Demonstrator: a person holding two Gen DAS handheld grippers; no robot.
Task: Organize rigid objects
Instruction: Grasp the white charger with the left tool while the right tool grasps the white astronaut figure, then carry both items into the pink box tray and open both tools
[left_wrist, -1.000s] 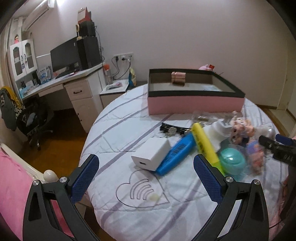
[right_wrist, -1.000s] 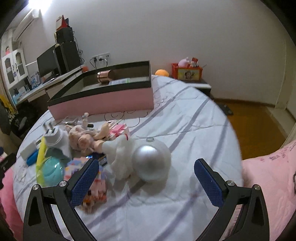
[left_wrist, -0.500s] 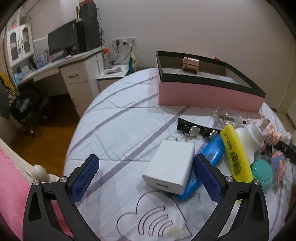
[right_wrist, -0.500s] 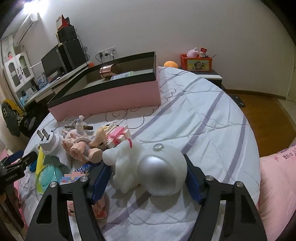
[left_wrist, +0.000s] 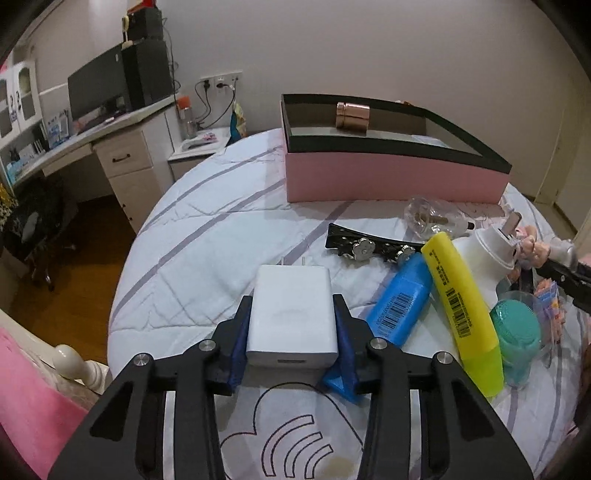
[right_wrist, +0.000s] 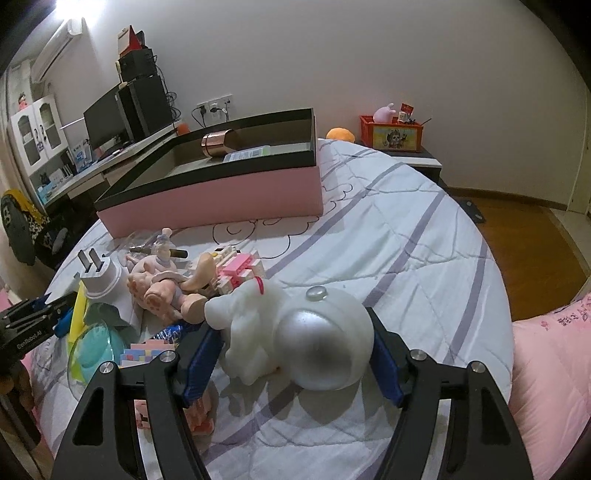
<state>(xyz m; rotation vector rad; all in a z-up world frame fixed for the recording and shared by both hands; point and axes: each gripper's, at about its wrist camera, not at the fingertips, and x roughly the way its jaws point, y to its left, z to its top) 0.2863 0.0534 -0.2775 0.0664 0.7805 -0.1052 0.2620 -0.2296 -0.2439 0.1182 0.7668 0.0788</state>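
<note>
Inside the pink box (left_wrist: 391, 177), which stands on the round bed (left_wrist: 221, 236) behind the clutter, lie a copper-coloured cylinder (left_wrist: 352, 115) on its side and a flat packet (right_wrist: 245, 153). Nearer, the left gripper (left_wrist: 291, 354) has just been closing its jaws and now clamps the white charger (left_wrist: 291, 314), which lies beside a blue marker (left_wrist: 400, 304) and a yellow highlighter (left_wrist: 461, 314). Across the pile, the right gripper (right_wrist: 295, 358) has also narrowed its jaws, and their pads press both sides of a white figurine with a silver dome (right_wrist: 314, 332).
</note>
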